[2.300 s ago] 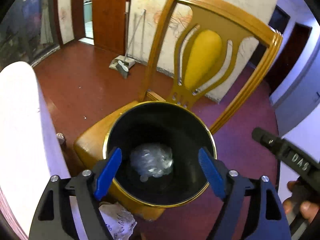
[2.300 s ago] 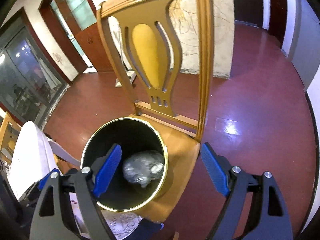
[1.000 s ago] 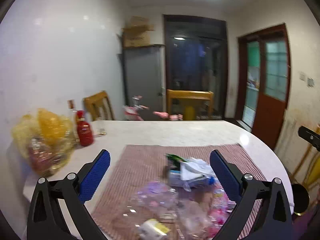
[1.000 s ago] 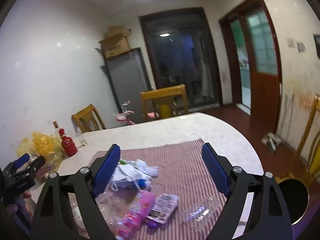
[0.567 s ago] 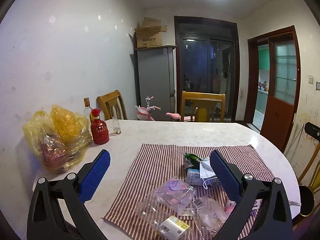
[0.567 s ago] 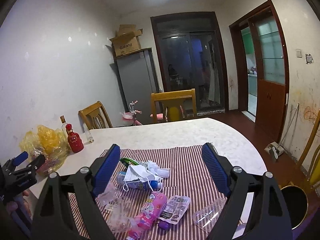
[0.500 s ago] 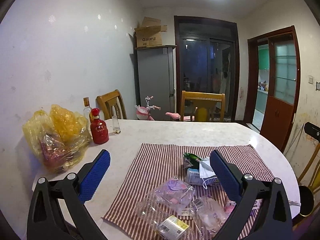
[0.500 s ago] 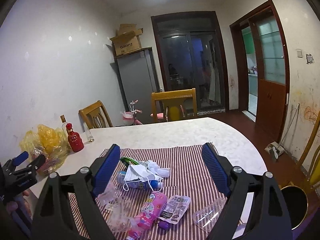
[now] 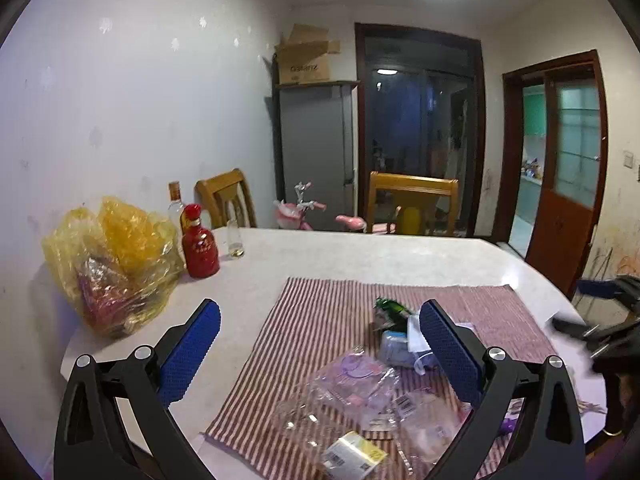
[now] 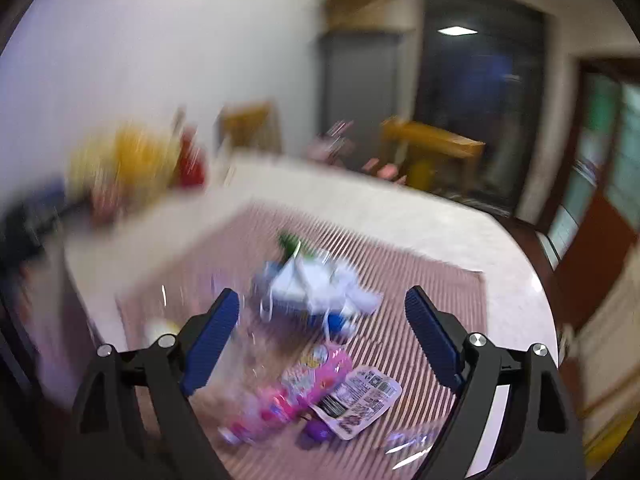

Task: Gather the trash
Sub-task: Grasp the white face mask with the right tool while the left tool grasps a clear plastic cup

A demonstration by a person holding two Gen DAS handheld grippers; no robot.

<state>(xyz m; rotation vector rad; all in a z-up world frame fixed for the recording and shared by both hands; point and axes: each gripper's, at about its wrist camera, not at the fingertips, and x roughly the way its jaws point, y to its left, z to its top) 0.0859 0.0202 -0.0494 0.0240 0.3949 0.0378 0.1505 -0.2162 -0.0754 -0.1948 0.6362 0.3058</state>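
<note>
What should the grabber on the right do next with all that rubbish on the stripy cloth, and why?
Probably lower the right gripper a little onto the pink packet just below it and close. Its jaws stand open and empty, the packet lies loose on the striped cloth, and the picture is blurred, so slow down first.

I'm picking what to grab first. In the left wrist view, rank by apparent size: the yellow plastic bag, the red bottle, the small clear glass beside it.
1. yellow plastic bag, clearly largest.
2. red bottle.
3. small clear glass, smallest.
All three stand at a similar distance, so the order should hold.
</note>
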